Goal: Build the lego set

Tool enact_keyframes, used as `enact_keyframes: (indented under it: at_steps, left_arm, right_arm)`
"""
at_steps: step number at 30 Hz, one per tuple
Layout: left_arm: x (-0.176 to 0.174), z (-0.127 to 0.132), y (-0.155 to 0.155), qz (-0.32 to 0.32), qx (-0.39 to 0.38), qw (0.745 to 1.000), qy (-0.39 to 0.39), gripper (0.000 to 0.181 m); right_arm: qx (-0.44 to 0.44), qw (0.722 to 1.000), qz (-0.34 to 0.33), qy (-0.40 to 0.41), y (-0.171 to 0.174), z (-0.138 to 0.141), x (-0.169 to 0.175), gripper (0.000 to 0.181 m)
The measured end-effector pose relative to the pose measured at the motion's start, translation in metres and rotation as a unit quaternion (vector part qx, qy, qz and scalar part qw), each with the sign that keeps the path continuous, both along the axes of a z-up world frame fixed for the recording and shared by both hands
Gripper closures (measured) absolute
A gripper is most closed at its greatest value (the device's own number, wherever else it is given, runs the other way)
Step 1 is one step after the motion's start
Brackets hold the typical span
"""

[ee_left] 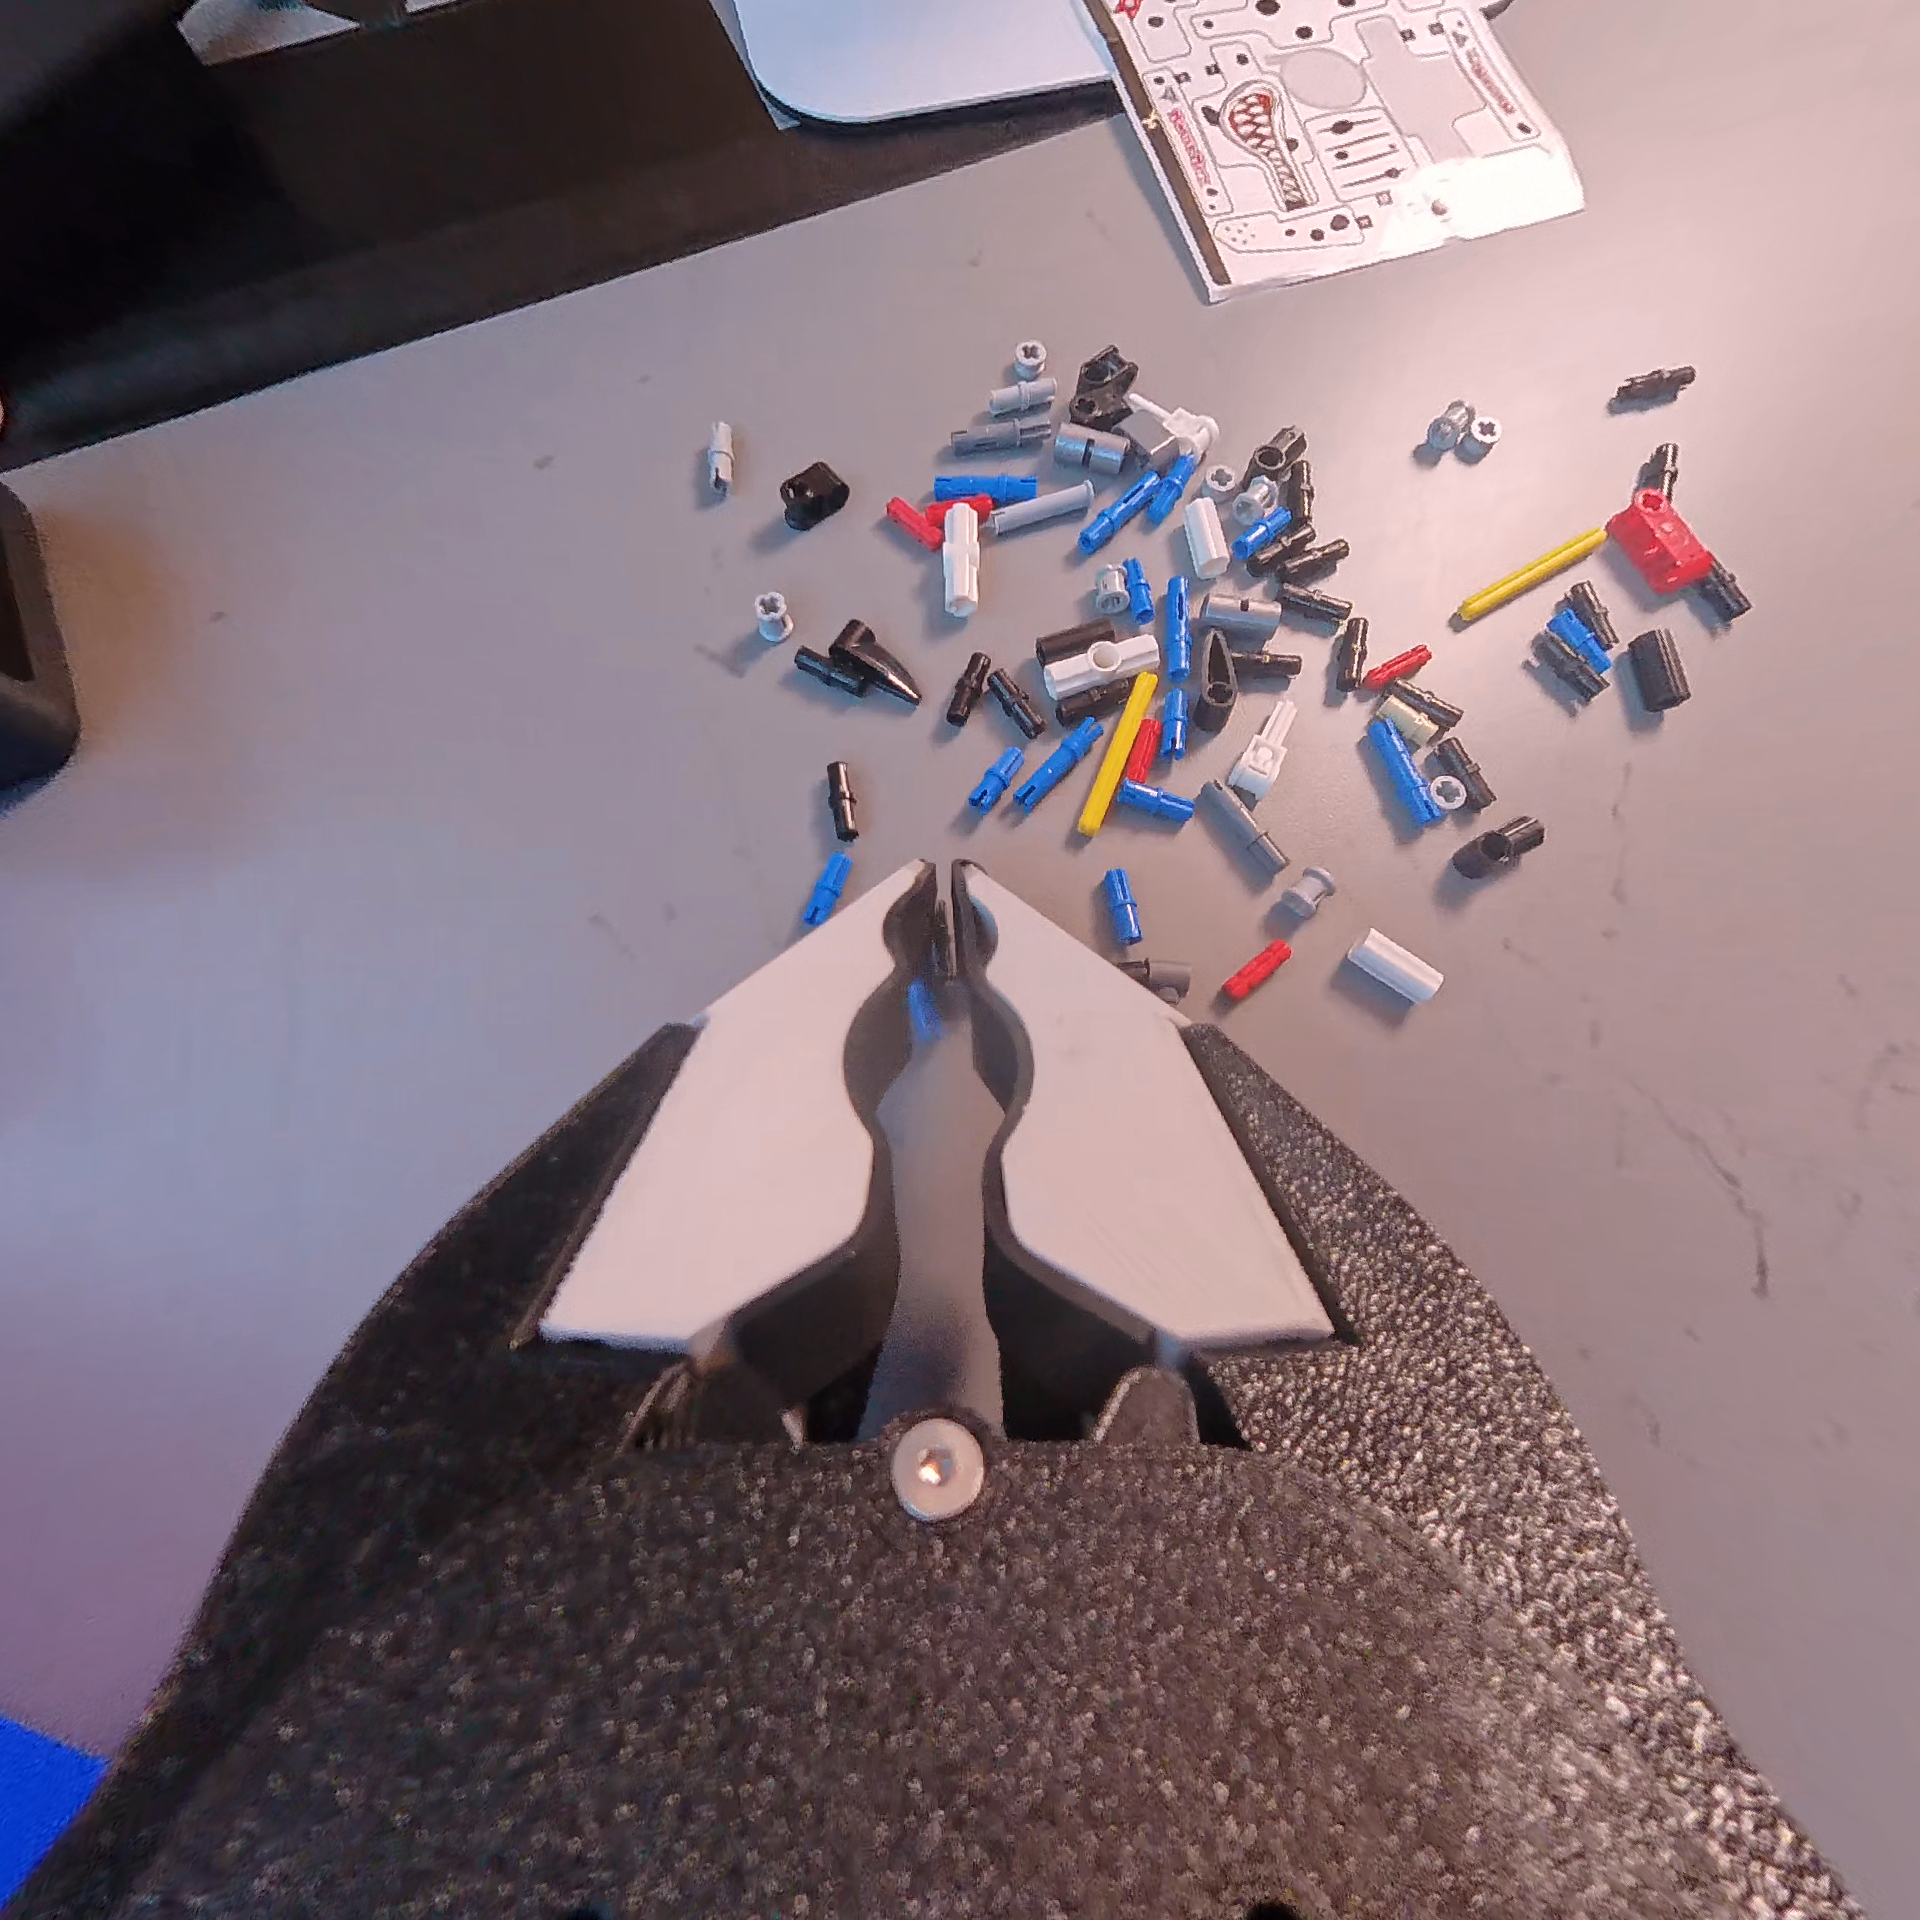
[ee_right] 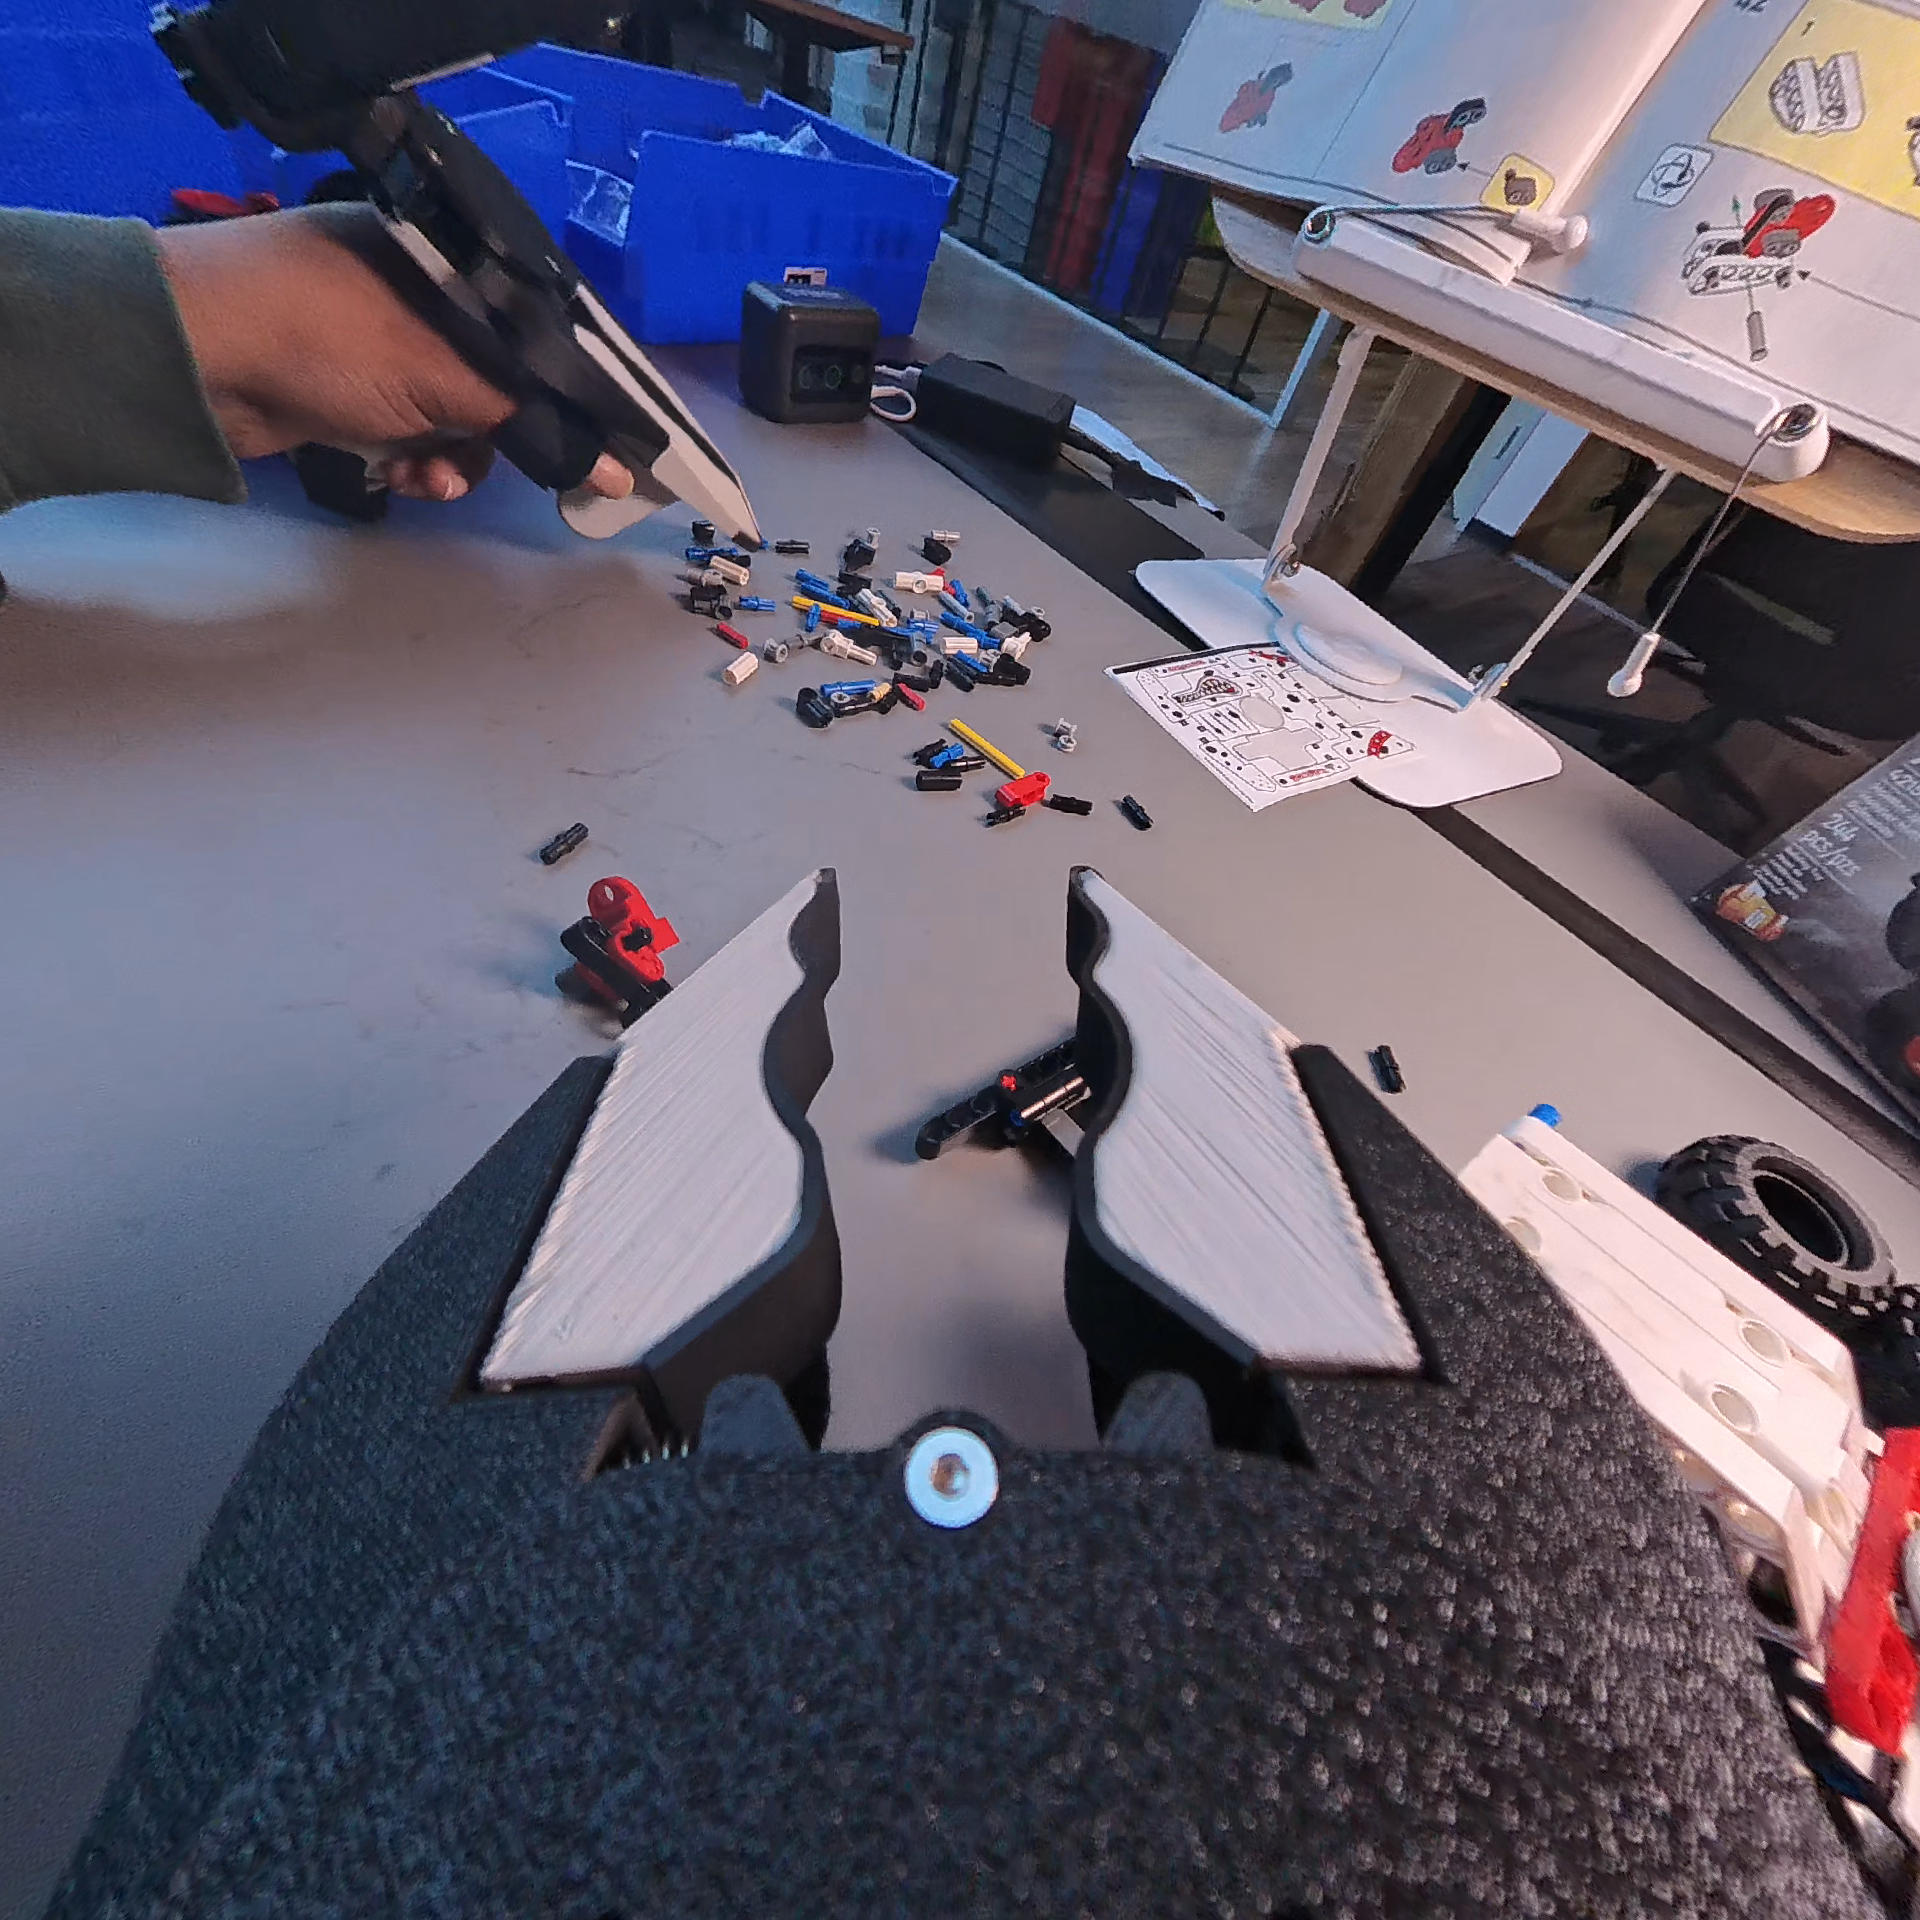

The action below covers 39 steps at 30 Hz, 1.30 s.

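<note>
A pile of small Lego pins and axles (ee_left: 1174,623) in blue, black, red, grey and yellow lies on the grey table (ee_left: 364,831). My left gripper (ee_left: 943,873) hangs over the near edge of the pile, shut on what looks like a small black pin (ee_left: 940,927). The right wrist view shows it (ee_right: 748,536), held by a hand at the far side of the pile (ee_right: 873,634). My right gripper (ee_right: 951,878) is open and empty above the table. Under it lies a black beam assembly (ee_right: 997,1107). A red and black sub-assembly (ee_right: 620,951) lies to its left.
A sticker sheet (ee_left: 1340,135) (ee_right: 1257,717) lies beyond the pile. An instruction booklet (ee_right: 1558,156) rests on a white stand (ee_right: 1351,665). A partly built white and red model (ee_right: 1662,1351) and a black tyre (ee_right: 1777,1216) sit at right. Blue bins (ee_right: 748,208) and a black box (ee_right: 808,348) stand at the back. The tips of one gripper are about 30 centimetres away from the tips of the other.
</note>
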<state>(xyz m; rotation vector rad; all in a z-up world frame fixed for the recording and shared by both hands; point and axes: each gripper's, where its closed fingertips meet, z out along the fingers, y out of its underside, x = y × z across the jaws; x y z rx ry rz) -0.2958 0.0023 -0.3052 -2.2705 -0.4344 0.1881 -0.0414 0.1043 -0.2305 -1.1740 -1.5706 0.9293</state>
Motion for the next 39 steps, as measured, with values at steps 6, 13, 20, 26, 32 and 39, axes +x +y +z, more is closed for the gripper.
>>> enact_keyframes:
  at_steps: [6, 13, 20, 26, 32, 39]
  left_arm:
    - [0.003, -0.007, -0.006, -0.007, -0.018, 1.0, -0.001, 0.177]
    - [0.006, -0.008, -0.007, -0.012, -0.018, 0.999, -0.027, 0.175]
    - [0.003, -0.011, -0.011, -0.009, -0.036, 0.998, -0.044, 0.175]
    - [0.004, -0.008, -0.01, -0.018, -0.036, 0.999, -0.019, 0.176]
    - [0.073, 0.041, -0.002, -0.197, 0.03, 0.98, -0.007, 0.175]
    - [0.173, 0.009, -0.011, -0.385, -0.017, 0.922, -0.043, 0.175]
  right_arm:
    - [0.0, 1.0, 0.0, 0.001, 0.001, 0.001, 0.001, 0.138]
    - [0.001, 1.0, 0.001, -0.001, 0.001, 0.0, 0.001, 0.139]
    - [0.009, 1.0, 0.004, -0.003, 0.0, -0.002, 0.001, 0.14]
    - [0.013, 1.0, 0.002, -0.003, 0.001, -0.003, 0.0, 0.142]
    - [0.017, 1.0, -0.003, 0.002, 0.003, -0.001, 0.001, 0.143]
    - [0.007, 1.0, -0.004, -0.004, 0.004, -0.007, -0.002, 0.143]
